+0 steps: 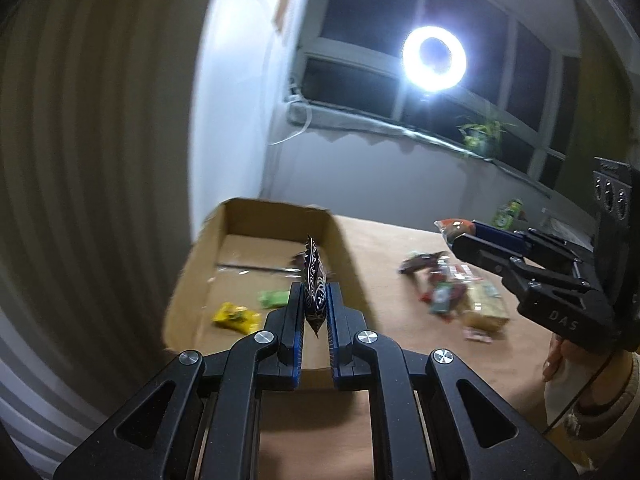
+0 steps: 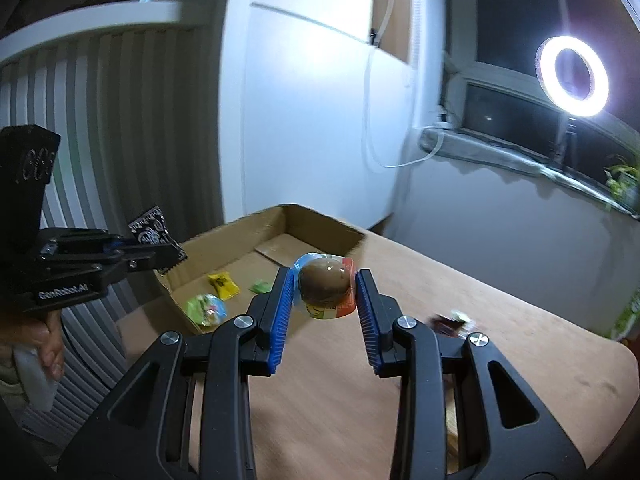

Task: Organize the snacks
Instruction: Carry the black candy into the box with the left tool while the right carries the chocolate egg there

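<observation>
- Left tool (image 1: 316, 300) pinched a black patterned snack packet (image 1: 314, 280) upright between its blue pads, above the near edge of the cardboard box (image 1: 276, 216).
- Right tool (image 2: 322, 292) clamped a brown egg-shaped sweet in clear wrapping (image 2: 325, 286), held over the counter (image 2: 500, 320) beside the box.
- Box already held a yellow packet (image 1: 236, 317) and a green packet (image 1: 274, 299).
- Loose snack pile (image 1: 452, 292) lay on the counter, right of the box.

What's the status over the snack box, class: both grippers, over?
Left gripper shut on black patterned packet. Right gripper shut on brown dome snack. Cardboard box ahead, open, some snacks inside. Nothing in the way.
</observation>
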Motion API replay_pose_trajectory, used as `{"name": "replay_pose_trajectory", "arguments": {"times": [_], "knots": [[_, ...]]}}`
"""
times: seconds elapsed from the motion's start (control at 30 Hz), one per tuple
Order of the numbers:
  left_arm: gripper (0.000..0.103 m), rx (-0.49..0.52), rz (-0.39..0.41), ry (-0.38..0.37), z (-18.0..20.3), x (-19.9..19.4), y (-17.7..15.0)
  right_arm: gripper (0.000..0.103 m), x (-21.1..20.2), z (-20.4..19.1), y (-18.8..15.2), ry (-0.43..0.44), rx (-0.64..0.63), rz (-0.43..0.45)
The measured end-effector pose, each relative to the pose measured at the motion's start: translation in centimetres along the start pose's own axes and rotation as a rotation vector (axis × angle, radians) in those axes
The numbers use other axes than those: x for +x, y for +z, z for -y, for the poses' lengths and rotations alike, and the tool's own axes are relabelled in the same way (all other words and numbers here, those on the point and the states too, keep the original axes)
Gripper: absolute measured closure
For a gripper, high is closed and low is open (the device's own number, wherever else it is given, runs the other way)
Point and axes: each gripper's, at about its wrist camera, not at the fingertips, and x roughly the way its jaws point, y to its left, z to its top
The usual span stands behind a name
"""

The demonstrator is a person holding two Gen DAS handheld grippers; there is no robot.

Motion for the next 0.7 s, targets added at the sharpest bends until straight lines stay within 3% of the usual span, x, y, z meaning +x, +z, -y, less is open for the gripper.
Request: {"name": "replay_pose_trajectory", "arguments": {"times": [0.43, 0.5, 0.53, 0.57, 0.63, 0.7], "knots": [[0.093, -0.027, -0.101, 0.009, -3.7, 5.7, -0.2, 0.067, 9.4, -3.6, 1.5, 0.13, -0.043, -0.039], [0.085, 0.003, -0.131, 0.026, -3.5, 6.6, -0.2, 0.061, 11.1, -3.9, 1.0, 0.158, -0.055, -0.098], [0.072, 0.014, -0.134, 0.042, -3.3, 6.8, -0.3, 0.059, 11.6, -4.1, 0.6, 0.153, -0.061, -0.115], [0.05, 0.018, -0.126, 0.054, -3.1, 6.7, -0.3, 0.056, 11.8, -4.1, 0.3, 0.151, -0.062, -0.116], [0.04, 0.016, -0.093, 0.084, -3.2, 5.9, -0.5, 0.048, 11.6, -4.1, -0.5, 0.145, -0.059, -0.114], [0.04, -0.003, -0.089, 0.073, -3.6, 5.4, -0.6, 0.048, 11.2, -3.7, -1.2, 0.115, -0.056, -0.12]]}}
